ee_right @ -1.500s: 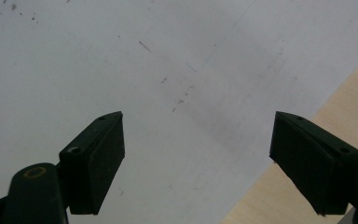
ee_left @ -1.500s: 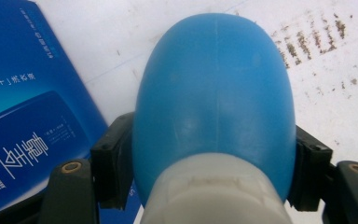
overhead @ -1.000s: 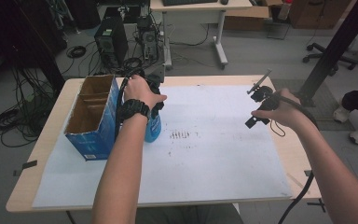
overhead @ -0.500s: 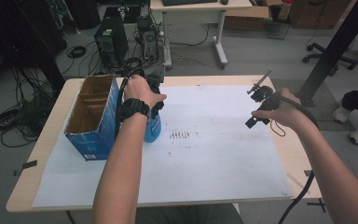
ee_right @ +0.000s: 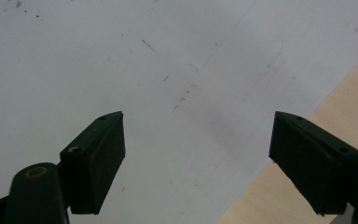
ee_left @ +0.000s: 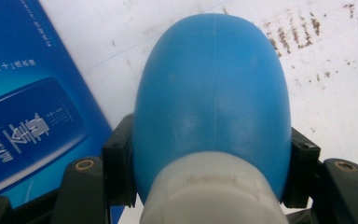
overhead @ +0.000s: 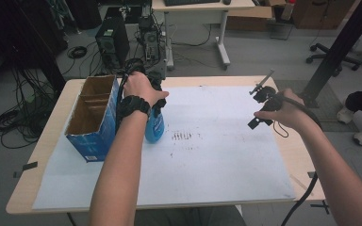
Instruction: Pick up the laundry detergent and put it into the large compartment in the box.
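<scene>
Left gripper (ee_left: 209, 186): jaws clamped on the blue bottle (ee_left: 212, 93), pads pressing both flanks just above the white cap (cap end faces the camera, so the bottle hangs base-down).
Bottle position: in the high view the blue bottle (overhead: 154, 128) sits under the left hand (overhead: 139, 89), just beside the blue carton (overhead: 94, 134), over the white sheet (overhead: 217, 155). Can't tell if its base touches the sheet or hangs just off it.
Right gripper (ee_right: 198, 163): jaws spread wide, nothing between them, only white sheet and a strip of table edge (ee_right: 317, 93) below. In the high view the right gripper (overhead: 259, 106) sits well apart from the bottle, near the sheet's right side.
Carton: open top, cardboard dividers inside, compartments look free (far one partly hidden by the hand).
Step, as a judgement: bottle is either going into the carton or just out of it.
Risk 1: bottle body is rounded and smooth; pads grip on a curve, so it may slip or rotate if the hand tilts.
Risk 2: the carton wall is close; a sideways swing could knock the bottle against it and shove or tip the carton.
Risk 3: nothing braces the carton while the right gripper is far off.
Far: floor cables and PC towers (overhead: 113, 40) beyond the table, no bearing here.
</scene>
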